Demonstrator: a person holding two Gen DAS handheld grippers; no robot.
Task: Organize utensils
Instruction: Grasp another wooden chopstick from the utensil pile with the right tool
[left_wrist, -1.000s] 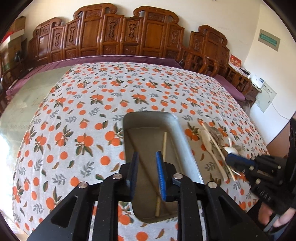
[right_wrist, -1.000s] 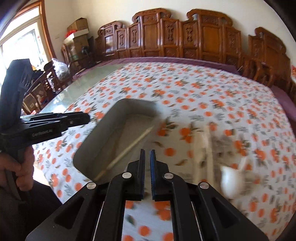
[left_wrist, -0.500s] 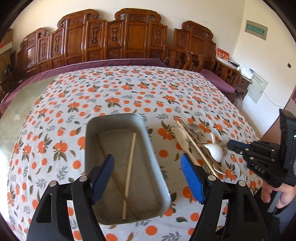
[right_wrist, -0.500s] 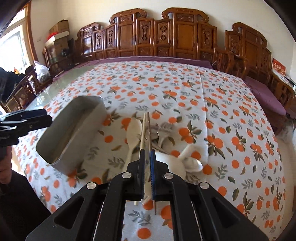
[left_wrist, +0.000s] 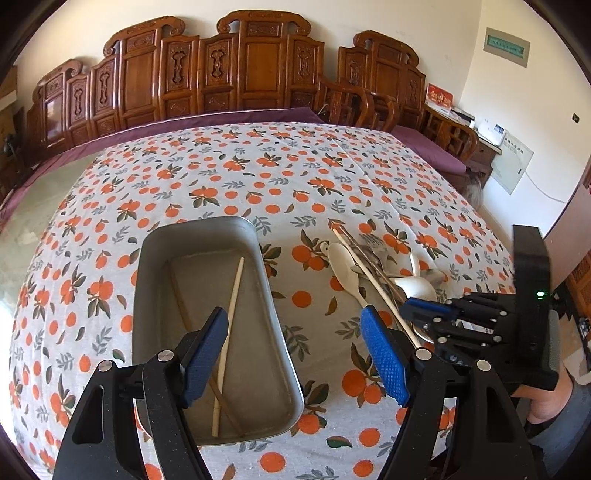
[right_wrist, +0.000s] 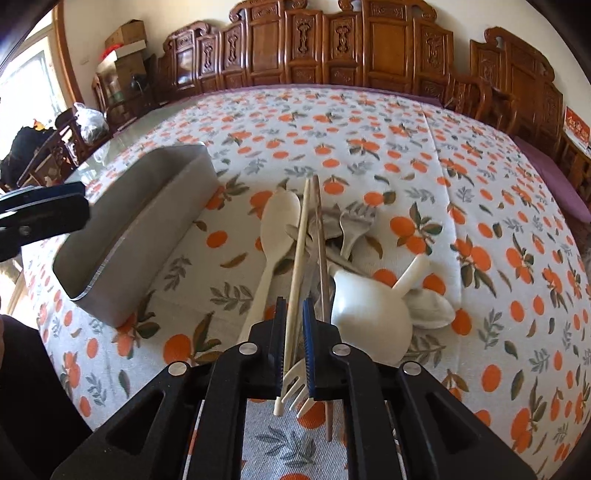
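My right gripper (right_wrist: 293, 332) pinches a pale chopstick (right_wrist: 301, 247); my left gripper (left_wrist: 295, 354) hangs spread wide over the tin (left_wrist: 271, 295).

Nearest me on the right, the chopstick runs between the narrowed pads, which seem to touch it, though I can't be sure. It lies atop the utensil pile: a fork (right_wrist: 295, 391), a white ladle (right_wrist: 369, 321), a long spoon (right_wrist: 277, 229). On the left, two chopsticks (left_wrist: 229, 332) lie inside the tin. The orange-print cloth (left_wrist: 258, 166) stretches beyond to carved wooden chairs (left_wrist: 258, 74).
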